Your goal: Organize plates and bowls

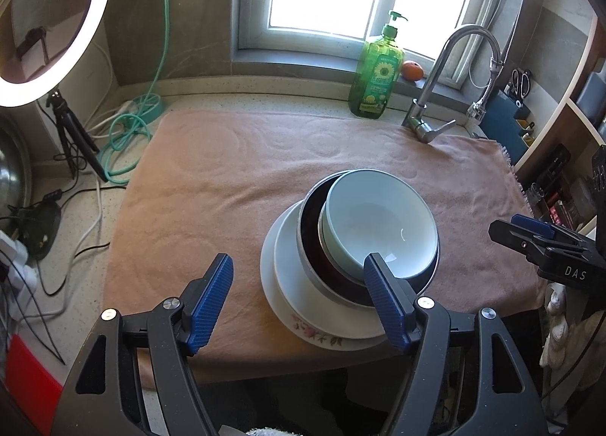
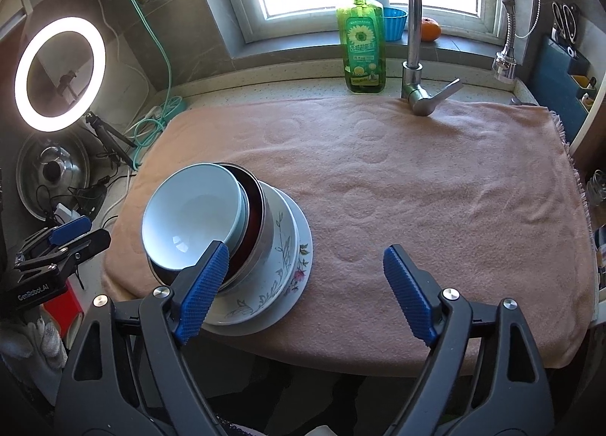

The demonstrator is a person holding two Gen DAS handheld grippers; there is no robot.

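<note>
And here is the stack, all in one pile near the front edge of the pink towel (image 2: 416, 178) that covers the counter. At the bottom sits a wide white plate (image 1: 270, 284), on it a flower-painted plate (image 2: 282, 269), then a steel-walled bowl with a dark inside (image 2: 257, 224), and on top a pale blue bowl (image 1: 378, 216). The top bowl sits off-centre in the dark one, shifted toward one side and a little tilted, so the pile looks nested but not quite squared up.

The left gripper (image 1: 299, 299) hangs just in front of the stack with its jaws spread wide and nothing between the blue pads; one pad overlaps the pale bowl's rim in the left wrist view, but whether it touches cannot be told. The right gripper (image 2: 306, 292) is likewise wide open and empty, its left pad in front of the stack, its right pad over bare towel.

No other plate or bowl lies loose on the towel in either view. A blue cup-like tub (image 2: 394, 21) stands on the window sill behind the green soap bottle (image 2: 361, 42), but it looks like part of the kitchen, not the job.

So the judgement: the gathering appears done, or very nearly so. What may be left is a nudge to centre the top bowl, or moving the whole pile somewhere, which the pictures cannot settle.
</note>
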